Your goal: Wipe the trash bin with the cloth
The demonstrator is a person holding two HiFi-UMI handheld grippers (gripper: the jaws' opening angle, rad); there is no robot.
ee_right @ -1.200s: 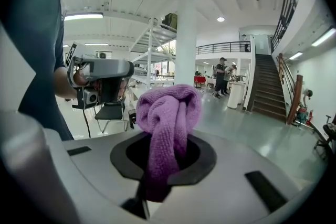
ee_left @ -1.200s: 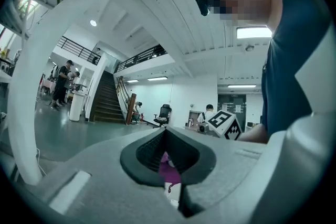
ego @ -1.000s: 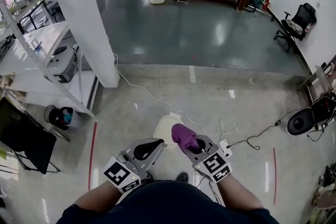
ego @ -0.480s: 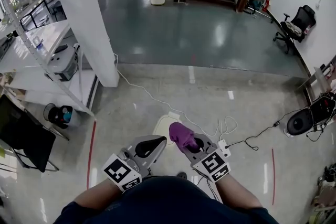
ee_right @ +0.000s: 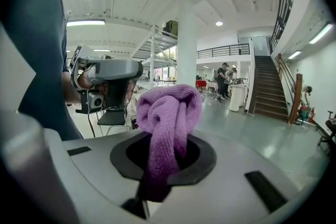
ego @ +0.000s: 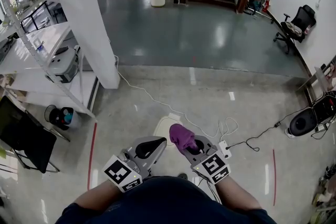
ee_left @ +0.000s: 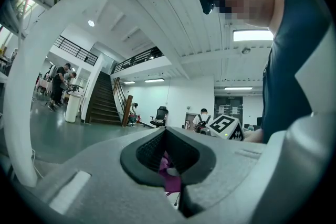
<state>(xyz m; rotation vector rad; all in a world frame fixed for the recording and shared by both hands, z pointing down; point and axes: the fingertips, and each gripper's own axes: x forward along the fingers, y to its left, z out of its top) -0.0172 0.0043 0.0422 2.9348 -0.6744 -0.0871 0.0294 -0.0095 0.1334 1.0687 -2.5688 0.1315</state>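
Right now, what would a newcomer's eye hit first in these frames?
The purple cloth, bunched into a knot and clamped in the right gripper, sits low and centre in the head view. Just left of it, the left gripper is shut on nothing. Beyond them a white cable snakes across the pale floor past a big white pillar.

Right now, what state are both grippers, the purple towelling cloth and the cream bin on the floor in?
Purple towelling cloth: bunched, sticking up out of the right jaws.
Right gripper: shut on the cloth.
Left gripper: shut, empty.
Cream bin: standing on the floor, partly hidden by the grippers.
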